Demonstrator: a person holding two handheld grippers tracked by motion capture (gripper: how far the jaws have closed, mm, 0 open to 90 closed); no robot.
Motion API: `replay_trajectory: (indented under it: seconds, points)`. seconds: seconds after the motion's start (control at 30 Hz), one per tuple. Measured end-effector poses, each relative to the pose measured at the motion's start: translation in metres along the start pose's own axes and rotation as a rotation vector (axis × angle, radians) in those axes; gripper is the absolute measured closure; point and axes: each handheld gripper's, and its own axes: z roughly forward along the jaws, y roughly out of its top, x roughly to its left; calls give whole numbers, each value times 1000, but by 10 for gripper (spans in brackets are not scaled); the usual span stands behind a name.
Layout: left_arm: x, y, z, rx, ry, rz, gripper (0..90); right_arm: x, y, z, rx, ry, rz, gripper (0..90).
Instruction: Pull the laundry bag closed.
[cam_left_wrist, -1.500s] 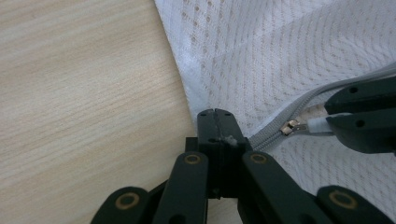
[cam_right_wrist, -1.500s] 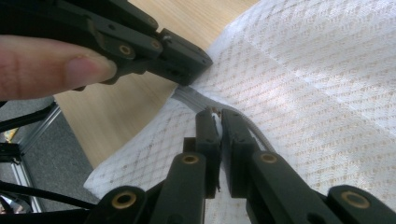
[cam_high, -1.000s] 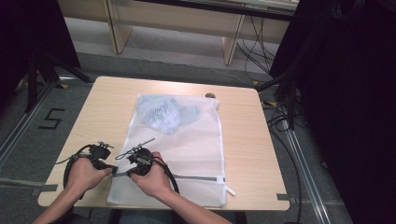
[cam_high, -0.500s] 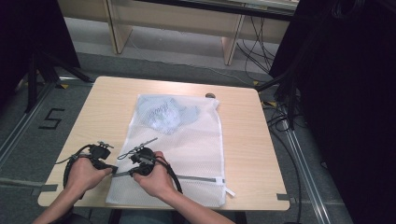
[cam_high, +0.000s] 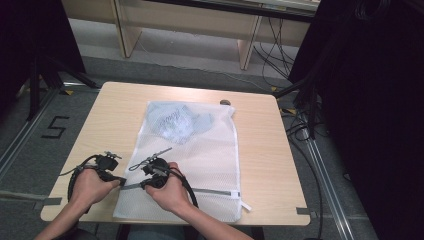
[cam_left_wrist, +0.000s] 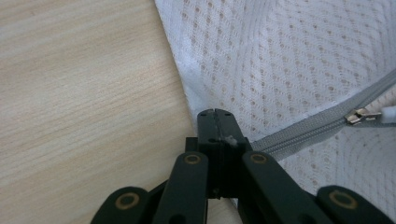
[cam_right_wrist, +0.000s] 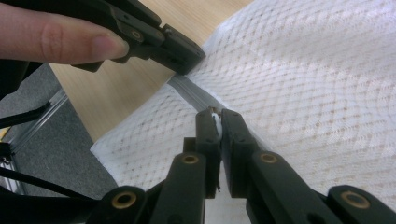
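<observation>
A pale wooden bench (cam_high: 260, 165) carries a white mesh laundry bag (cam_high: 200, 160), blue garment (cam_high: 175, 120) inside toward twelve o'clock. Left gripper (cam_left_wrist: 215, 116) pinches the zipper (cam_left_wrist: 303, 130) end at seven o'clock; right gripper (cam_right_wrist: 215, 114) clamps the pull. Judging by this, the zipping looks barely begun.

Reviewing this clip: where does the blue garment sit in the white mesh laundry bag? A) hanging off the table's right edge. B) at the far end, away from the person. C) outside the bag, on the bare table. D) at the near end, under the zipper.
B: in the high view the blue garment shows through the mesh bag at its far end, while the grey zipper runs across the near end.
</observation>
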Motion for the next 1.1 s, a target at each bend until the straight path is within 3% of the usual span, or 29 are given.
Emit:
replay_trajectory:
  seconds: [0.3, 0.4, 0.5, 0.8, 1.03, 1.1]
  points:
    - [0, 0, 0, 0, 0, 0, 899, -2, -3, -5, 5, -6, 21, 871]
    - [0, 0, 0, -1, -1, 0, 899, -4, -3, -7, -7, -6, -4, 871]
    - [0, 0, 0, -2, -2, -1, 899, -4, -3, -9, -1, -13, 15, 871]
    - [-1, 0, 1, -16, -5, -14, 899, -7, -5, -14, -5, -5, 7, 871]
    - [0, 0, 0, -4, -2, -1, 899, -11, -6, -20, -9, -5, 22, 871]
    - [-1, 0, 1, -16, -5, -17, 899, -12, -6, -20, -14, -8, 13, 871]
